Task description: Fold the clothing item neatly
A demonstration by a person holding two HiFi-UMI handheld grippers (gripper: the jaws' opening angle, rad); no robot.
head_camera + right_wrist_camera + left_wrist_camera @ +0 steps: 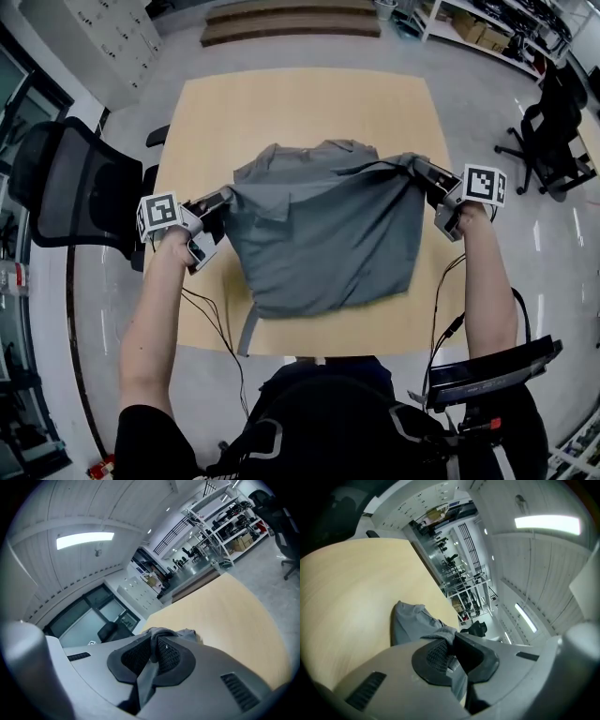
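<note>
A grey shirt (pixel 323 230) hangs spread between both grippers over the wooden table (pixel 300 103). Its lower part drapes down toward the table's near edge, and a sleeve or strap dangles at the bottom left. My left gripper (pixel 222 201) is shut on the shirt's left edge; in the left gripper view grey cloth (pixel 440 633) is pinched between the dark pads. My right gripper (pixel 419 172) is shut on the shirt's right edge, with cloth (pixel 157 634) bunched between its pads. The far part of the shirt (pixel 408 620) rests on the tabletop.
A black office chair (pixel 75 183) stands left of the table and another (pixel 558 122) to the right. Cables (pixel 217 328) hang from both grippers toward the person. Shelving with boxes (pixel 478 33) lines the far right; a low wooden platform (pixel 291 23) lies beyond the table.
</note>
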